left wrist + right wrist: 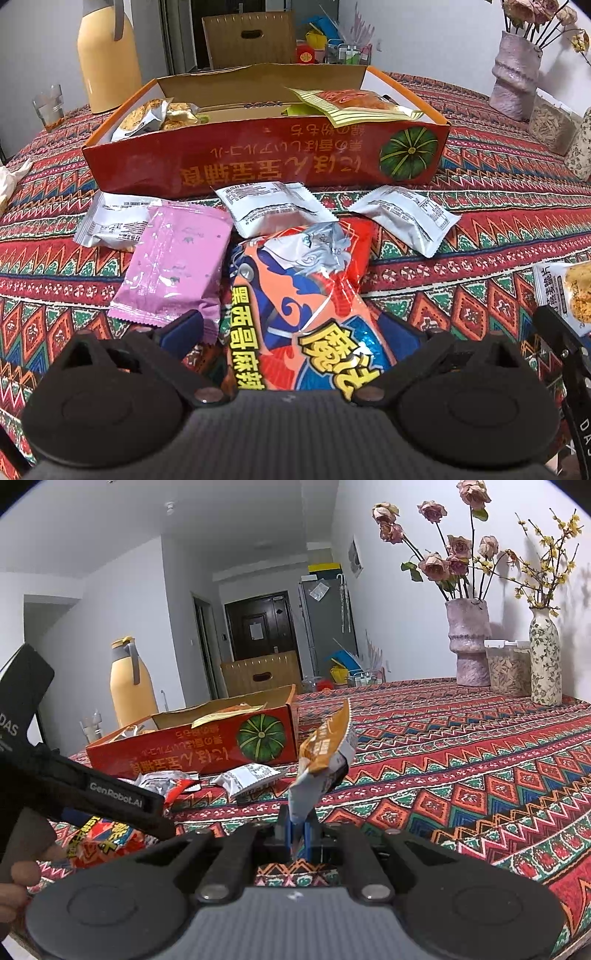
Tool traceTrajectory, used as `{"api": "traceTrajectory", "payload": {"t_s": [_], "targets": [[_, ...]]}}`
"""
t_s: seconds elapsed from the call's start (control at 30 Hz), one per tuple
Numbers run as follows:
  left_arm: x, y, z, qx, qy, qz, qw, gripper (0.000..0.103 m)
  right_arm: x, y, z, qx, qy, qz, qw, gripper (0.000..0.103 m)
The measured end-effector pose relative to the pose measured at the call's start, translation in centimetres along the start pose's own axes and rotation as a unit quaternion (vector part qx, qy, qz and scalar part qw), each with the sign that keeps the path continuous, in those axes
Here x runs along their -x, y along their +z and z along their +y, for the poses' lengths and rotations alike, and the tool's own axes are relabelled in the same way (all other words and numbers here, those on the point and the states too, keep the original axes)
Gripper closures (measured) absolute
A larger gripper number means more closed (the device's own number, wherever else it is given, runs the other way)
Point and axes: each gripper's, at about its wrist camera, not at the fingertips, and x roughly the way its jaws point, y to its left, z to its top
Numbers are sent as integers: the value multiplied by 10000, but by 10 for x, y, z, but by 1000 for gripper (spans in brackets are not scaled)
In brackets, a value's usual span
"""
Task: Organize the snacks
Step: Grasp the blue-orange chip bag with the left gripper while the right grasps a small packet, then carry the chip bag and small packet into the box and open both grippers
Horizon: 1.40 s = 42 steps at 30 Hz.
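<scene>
A red cardboard box (258,162) with a pumpkin picture lies open on the patterned tablecloth and holds several snack packets; it also shows in the right wrist view (192,746). In front of it lie a pink packet (173,266), white packets (269,208) and a large orange-and-blue snack bag (303,317). My left gripper (295,332) is open, one finger on each side of the big bag. My right gripper (298,830) is shut on a small orange-and-white snack packet (325,753), held upright above the table.
A yellow jug (107,55) and a glass (48,107) stand at the back left. Flower vases (469,642) and a clear jar (508,668) stand at the back right. The left gripper's body (74,786) is at the left of the right wrist view.
</scene>
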Motion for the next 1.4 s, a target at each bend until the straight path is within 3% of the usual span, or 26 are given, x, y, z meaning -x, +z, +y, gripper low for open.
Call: {"api": "traceTrajectory", "payload": {"t_s": [0.07,0.13,0.23,0.9,1.4], "targets": [[2,0,-1,-54,2,-50,10000,13,1,-1,1,13,5,-5,10000,97],[5,0,-1,-87,-22,-99,9999,31,2,-1,3,30,3,-7,10000,97],[9,-1,2,-87,-84,-155,9998,34,2,0,5,64,-1,-11,10000,97],[51,12,23,-43,-376,-741,9965,37,2,19,33,400,-20,-194,9990,97],[71,71,44,27,-231,-1457,9891,37,-31,67,66,872,47,-568,9946,97]]}}
